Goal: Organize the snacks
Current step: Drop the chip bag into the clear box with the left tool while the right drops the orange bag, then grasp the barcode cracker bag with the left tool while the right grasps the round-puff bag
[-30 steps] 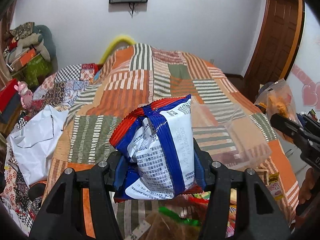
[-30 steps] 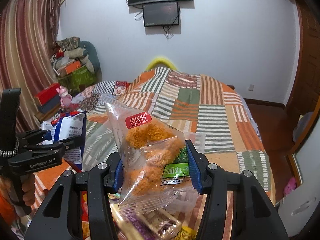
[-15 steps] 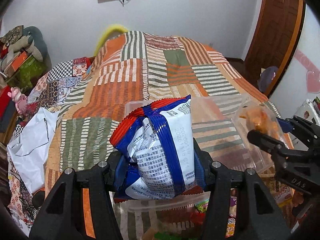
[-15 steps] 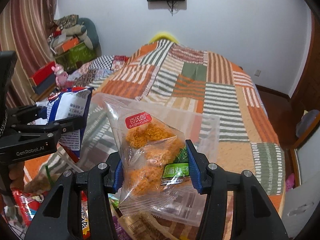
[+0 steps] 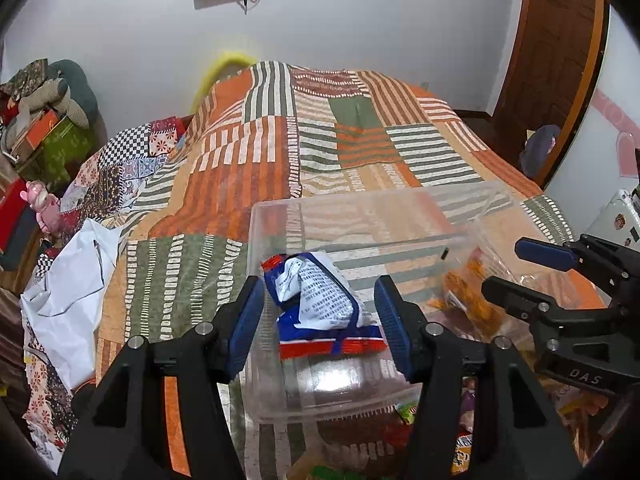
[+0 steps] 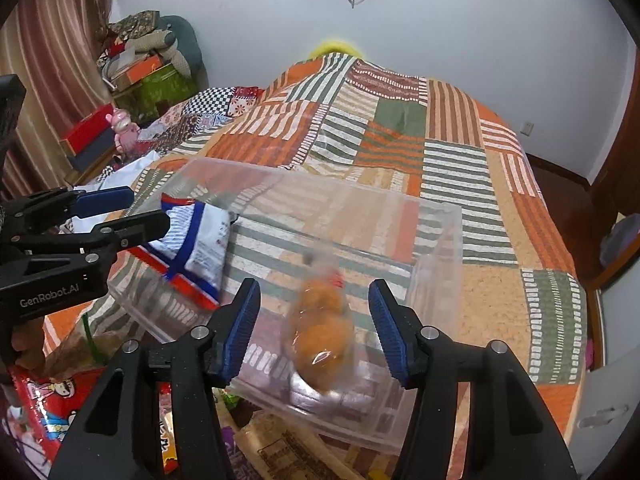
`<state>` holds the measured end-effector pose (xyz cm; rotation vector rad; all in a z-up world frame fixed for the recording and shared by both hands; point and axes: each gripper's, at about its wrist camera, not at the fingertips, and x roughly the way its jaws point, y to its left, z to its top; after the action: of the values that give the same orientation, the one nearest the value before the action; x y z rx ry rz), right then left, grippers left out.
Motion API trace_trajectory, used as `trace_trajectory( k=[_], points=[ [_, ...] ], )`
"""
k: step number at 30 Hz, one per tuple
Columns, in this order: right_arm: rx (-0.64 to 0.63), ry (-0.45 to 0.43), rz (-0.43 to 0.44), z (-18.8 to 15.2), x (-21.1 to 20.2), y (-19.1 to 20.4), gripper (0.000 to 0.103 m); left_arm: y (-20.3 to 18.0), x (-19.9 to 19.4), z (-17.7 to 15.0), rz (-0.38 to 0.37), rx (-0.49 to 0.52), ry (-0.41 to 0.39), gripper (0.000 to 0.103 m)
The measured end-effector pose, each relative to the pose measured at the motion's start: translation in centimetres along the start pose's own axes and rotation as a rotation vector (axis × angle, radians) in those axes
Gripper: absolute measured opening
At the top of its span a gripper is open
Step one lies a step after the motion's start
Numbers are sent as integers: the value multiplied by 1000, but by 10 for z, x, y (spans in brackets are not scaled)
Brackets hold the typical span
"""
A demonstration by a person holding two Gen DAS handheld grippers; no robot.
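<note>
The blue-white-red snack packet (image 5: 320,304) lay crumpled inside the clear plastic bin (image 5: 256,240) on the patchwork bedspread (image 5: 280,152), clear of the left gripper (image 5: 320,320), whose 2 blue pads stood apart. The right gripper (image 6: 314,326) was opening, and the clear bag of orange snack balls (image 6: 322,332) sat blurred between its pads, over the bin, touching neither. Only the right wrist view showed the loose packets (image 6: 48,412) beside the bin.
</note>
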<state>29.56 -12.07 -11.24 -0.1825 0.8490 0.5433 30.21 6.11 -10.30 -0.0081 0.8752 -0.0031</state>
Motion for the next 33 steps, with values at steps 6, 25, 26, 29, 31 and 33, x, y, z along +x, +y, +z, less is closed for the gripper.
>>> trace_trajectory(
  k=[6, 25, 26, 29, 31, 33],
  points=[
    [-5, -39, -4, 0, -20, 3, 54, 4, -14, -5, -18, -15, -13, 57],
    [-28, -157, 11, -39, -92, 28, 60, 31, -90, -52, -31, -42, -71, 67],
    [-31, -158, 11, -42, -94, 28, 60, 33, -92, -56, -33, -43, -67, 67],
    [-34, -156, 15, -53, -96, 33, 61, 38, -98, -72, -42, -46, -54, 67],
    [-30, -152, 20, -60, -96, 34, 62, 40, -100, -82, -43, -47, -45, 67],
    [-26, -144, 28, -67, -95, 36, 62, 41, -102, -91, -50, -50, -36, 68]
  ],
)
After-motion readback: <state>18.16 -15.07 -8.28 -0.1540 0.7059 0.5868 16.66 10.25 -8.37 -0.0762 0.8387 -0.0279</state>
